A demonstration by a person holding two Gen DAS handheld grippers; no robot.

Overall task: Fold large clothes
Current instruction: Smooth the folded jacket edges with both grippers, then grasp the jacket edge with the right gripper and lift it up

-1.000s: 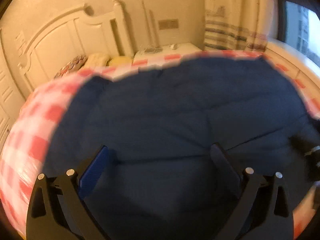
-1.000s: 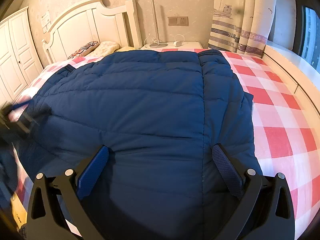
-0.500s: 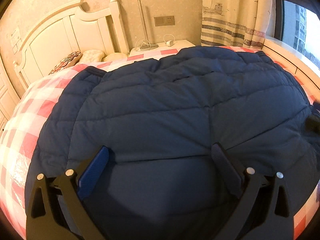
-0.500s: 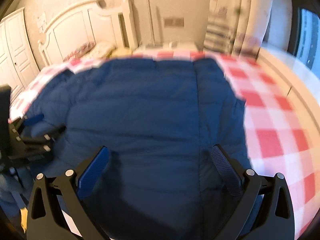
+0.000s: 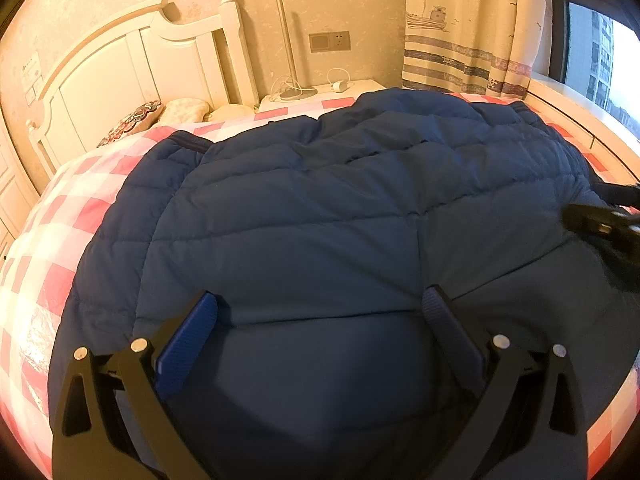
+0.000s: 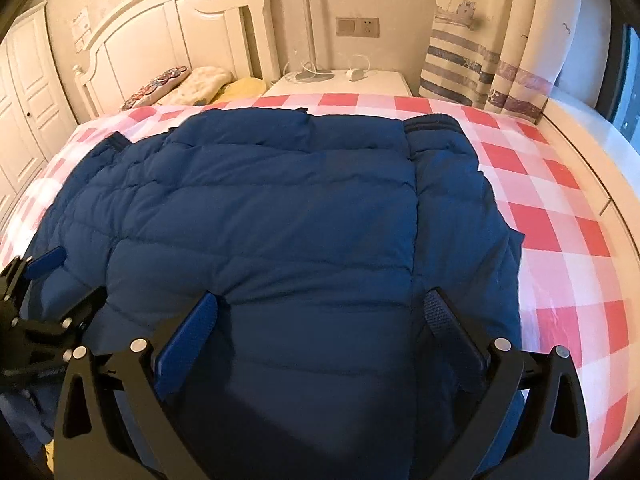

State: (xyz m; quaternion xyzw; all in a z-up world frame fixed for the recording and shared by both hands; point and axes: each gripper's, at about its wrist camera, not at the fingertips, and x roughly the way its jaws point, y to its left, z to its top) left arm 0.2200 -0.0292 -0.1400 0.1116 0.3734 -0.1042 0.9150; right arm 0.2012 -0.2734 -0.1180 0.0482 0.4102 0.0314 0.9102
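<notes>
Your navy quilted jacket [image 6: 280, 220] lies spread flat on the bed [image 6: 560, 220], over the red-and-white checked cover, its long axis running straight away from you toward the white headboard [image 6: 160, 32]. The near end sits directly under both tools; the far edge with the ribbed band lies toward the nightstand [image 6: 380, 80].

Your left tool [image 5: 320, 312] hangs over the near left part of the jacket with its jaws spread wide, holding nothing. Your right tool [image 6: 322, 312] hangs over the near right part, jaws equally wide, also empty. Each tool shows at the edge of the other's view, so the 2 stand side by side across the jacket's width.

The folded-in sleeve strip runs lengthwise along the right side, just inside the right tool's outer finger, so your right hand is nearer to that seam. The likely next move is pinching the near end with both tools and carrying it toward the headboard
</notes>
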